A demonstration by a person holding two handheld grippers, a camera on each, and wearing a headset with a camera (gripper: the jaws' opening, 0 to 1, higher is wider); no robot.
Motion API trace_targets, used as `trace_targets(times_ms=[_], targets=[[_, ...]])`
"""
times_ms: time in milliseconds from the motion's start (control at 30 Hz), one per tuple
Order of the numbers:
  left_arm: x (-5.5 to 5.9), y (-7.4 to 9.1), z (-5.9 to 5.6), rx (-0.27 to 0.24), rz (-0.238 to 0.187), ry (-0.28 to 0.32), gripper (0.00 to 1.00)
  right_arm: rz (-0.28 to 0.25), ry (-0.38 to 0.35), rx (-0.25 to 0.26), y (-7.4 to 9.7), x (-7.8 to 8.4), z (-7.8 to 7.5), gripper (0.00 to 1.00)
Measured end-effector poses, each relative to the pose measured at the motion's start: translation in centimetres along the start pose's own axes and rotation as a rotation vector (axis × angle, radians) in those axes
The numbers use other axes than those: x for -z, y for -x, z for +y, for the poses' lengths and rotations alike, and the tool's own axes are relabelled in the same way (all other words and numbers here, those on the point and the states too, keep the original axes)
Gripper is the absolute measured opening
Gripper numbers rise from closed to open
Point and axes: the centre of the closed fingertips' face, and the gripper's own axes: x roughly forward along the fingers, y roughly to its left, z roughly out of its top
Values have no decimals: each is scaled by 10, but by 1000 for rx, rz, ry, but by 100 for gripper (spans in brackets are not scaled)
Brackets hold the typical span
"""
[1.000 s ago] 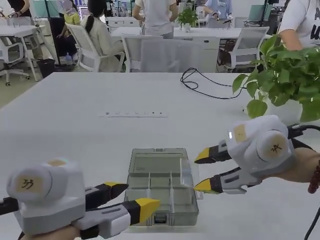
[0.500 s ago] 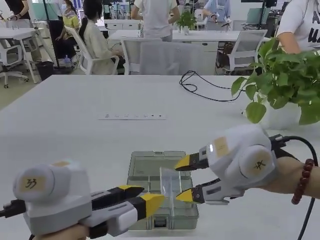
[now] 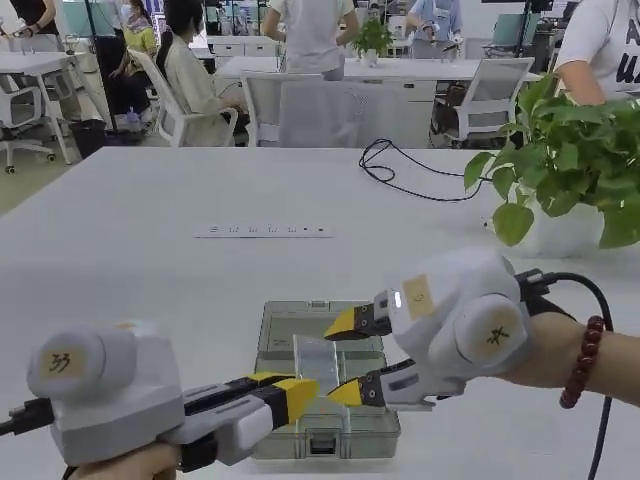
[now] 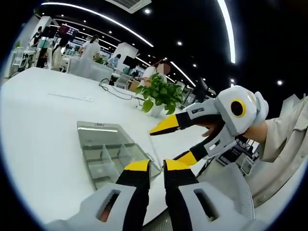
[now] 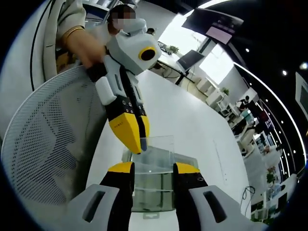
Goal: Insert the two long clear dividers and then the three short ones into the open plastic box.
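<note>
The open clear plastic box (image 3: 370,432) lies on the white table right in front of me, with dividers standing in its compartments. Above it, my right gripper (image 3: 344,358) comes in from the right and holds a clear divider (image 3: 315,362) upright between its spread jaws. In the right gripper view the divider (image 5: 156,151) spans the right gripper (image 5: 154,168), over the box (image 5: 151,192). My left gripper (image 3: 285,385) reaches in from the lower left. Its jaws are nearly together at the divider's near corner, and the left gripper (image 5: 137,143) tip meets that corner.
A potted plant (image 3: 570,160) stands at the right back of the table, with a black cable (image 3: 400,170) beside it and a white strip (image 3: 265,230) mid-table. Chairs, desks and several people are behind the table. A mesh chair (image 5: 43,144) is close by.
My right gripper has carried the divider leftward, from the box's right edge to above its middle. My left gripper's jaws have drawn together and come up to the divider.
</note>
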Motion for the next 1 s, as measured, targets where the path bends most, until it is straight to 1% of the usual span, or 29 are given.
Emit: trace_targets(times_ms=[167, 233, 333, 433, 500, 600, 633, 733, 867, 933, 967, 1000], targets=[[0, -1, -2, 13, 5, 21, 0, -2, 10, 5, -2, -3, -1, 32], [1, -1, -1, 10, 16, 54, 0, -3, 10, 6, -2, -4, -2, 32], [1, 0, 0, 6, 26, 84, 0, -2, 8, 7, -2, -4, -1, 32], [0, 0, 0, 0, 21, 121, 0, -3, 6, 13, -1, -5, -2, 32], [-2, 0, 0, -4, 15, 128, 0, -4, 5, 23, 0, -6, -4, 33], [-3, 0, 1, -14, 9, 214, 0, -2, -8, 37, 1, -6, -5, 33], [-5, 0, 2, -12, 1, 214, 0, 2, -25, 45, 2, -6, -6, 33], [-7, 1, 0, -6, -14, 249, 0, -6, -23, 61, 4, -9, -8, 33], [-9, 1, -1, -9, -12, 249, 0, -11, -44, 68, 5, -9, -8, 33], [-6, 1, 1, -32, 11, 224, 0, -11, -47, 67, 6, -9, -7, 33], [-4, 1, 1, -35, 25, 190, 0, -12, -51, 67, 6, -8, -7, 32], [-4, 1, 0, -36, 27, 179, 0, -14, -55, 66, 6, -8, -6, 33]])
